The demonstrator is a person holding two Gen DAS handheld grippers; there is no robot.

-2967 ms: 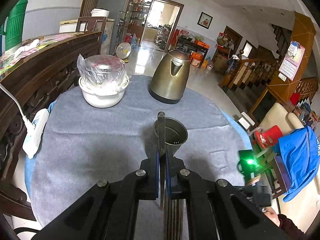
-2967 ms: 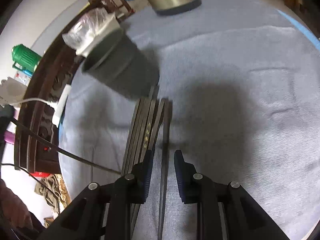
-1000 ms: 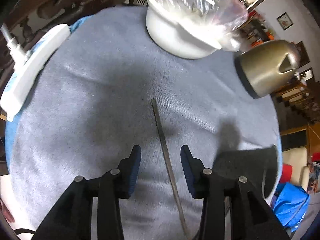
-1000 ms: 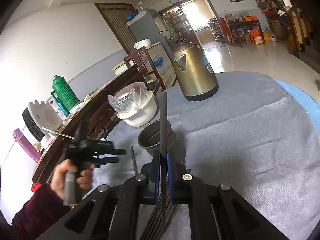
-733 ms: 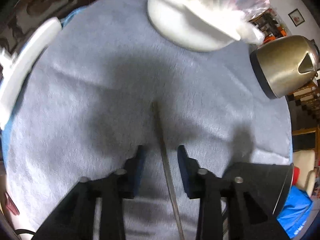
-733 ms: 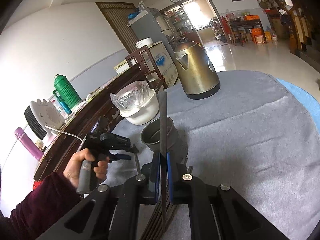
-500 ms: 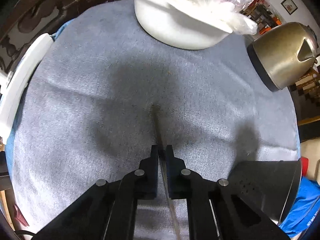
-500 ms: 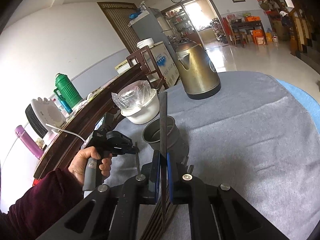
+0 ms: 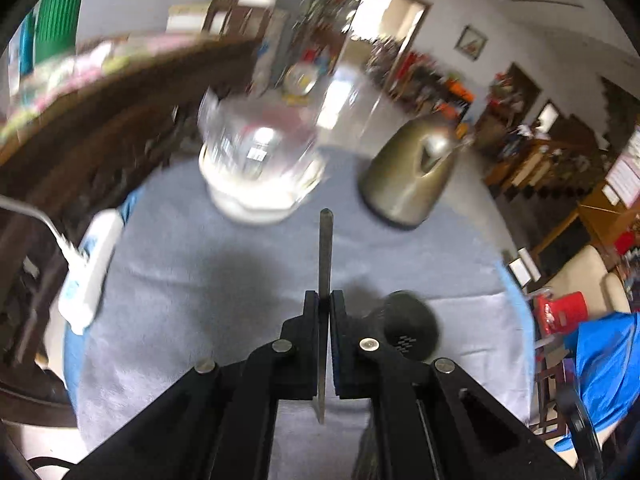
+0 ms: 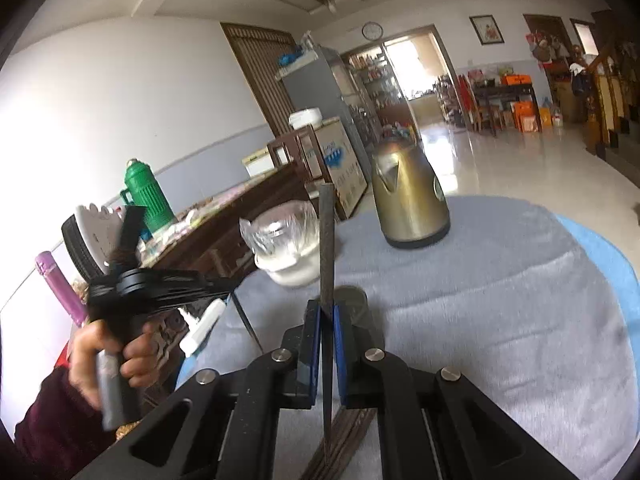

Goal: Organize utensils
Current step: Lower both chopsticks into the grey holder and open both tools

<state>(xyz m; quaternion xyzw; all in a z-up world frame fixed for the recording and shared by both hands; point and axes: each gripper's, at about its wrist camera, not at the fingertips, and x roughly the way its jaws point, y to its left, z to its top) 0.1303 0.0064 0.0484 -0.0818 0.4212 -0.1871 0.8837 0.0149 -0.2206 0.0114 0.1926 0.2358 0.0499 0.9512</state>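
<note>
1. Power strip (image 9: 90, 268): white, corded, at the left edge of the table, partly over the grey cloth (image 9: 200, 280).
2. Left gripper (image 9: 325, 304): jaws have just been closing and now clamp a thin dark chopstick (image 9: 325, 256). The stick runs forward between the pads, its rounded tip above the cloth, its other end hanging below the fingers. In the right wrist view the same gripper (image 10: 224, 282) is held up at the left by a hand (image 10: 106, 354) in a dark red sleeve, the stick slanting down from its tip.
3. White bowl (image 9: 260, 192): far side of the table, left of centre, covered with clear plastic film; blurred.
4. Right gripper (image 10: 327, 320): jaws closed tight on a second chopstick (image 10: 326, 240), held upright. More dark sticks (image 10: 340, 436) show in a bundle below the fingers.
5. Metal holder cup (image 9: 410, 332): dark, round, upright on the cloth just right of the left gripper's fingers; blurred. In the right wrist view its rim (image 10: 354, 294) shows just behind the right gripper.
6. Kettle (image 9: 412, 180): bronze-coloured, upright at the far right of the table, apart from the bowl.
</note>
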